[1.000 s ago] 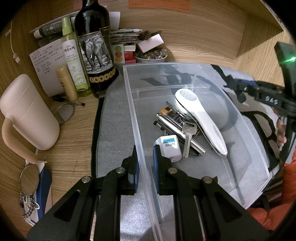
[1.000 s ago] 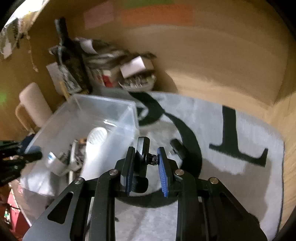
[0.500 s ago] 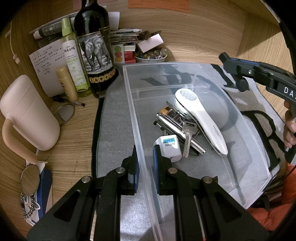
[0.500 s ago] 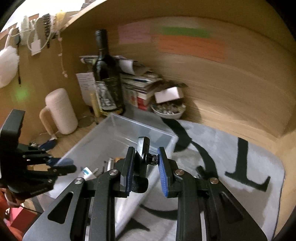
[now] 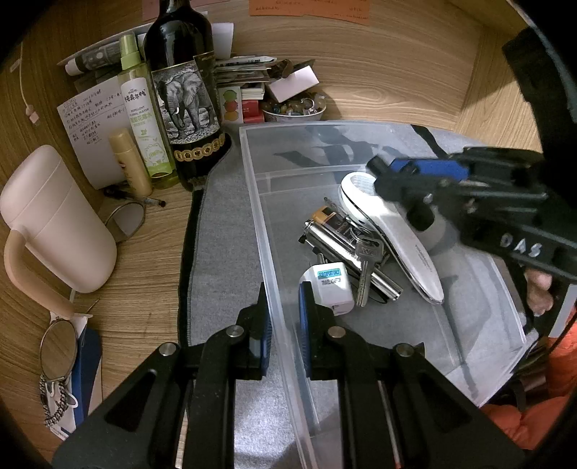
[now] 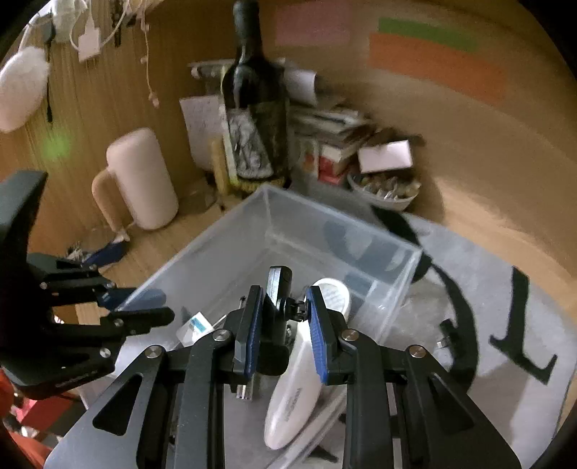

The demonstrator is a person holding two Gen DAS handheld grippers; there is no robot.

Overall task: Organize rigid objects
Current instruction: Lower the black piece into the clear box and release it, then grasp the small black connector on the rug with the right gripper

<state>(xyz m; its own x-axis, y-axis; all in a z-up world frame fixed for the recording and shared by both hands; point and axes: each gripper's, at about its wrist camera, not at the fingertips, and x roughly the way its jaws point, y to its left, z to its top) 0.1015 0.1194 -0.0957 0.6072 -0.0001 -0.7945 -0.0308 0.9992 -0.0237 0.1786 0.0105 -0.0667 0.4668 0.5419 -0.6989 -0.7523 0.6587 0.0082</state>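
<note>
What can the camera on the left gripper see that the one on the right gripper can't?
Only the left wrist view shows the key, the white travel adapter's label, the green spray bottle and the round mirrors.

Only the right wrist view shows the small black mount gripped by the right gripper, plus the cables hanging on the wall.

Both show the clear plastic bin, the white handheld device, the wine bottle and the pink jug.

left gripper (image 5: 283, 317) pinched on bin wall (image 5: 252, 187), right gripper (image 6: 283, 321) clamping black clip (image 6: 276, 299)
</note>
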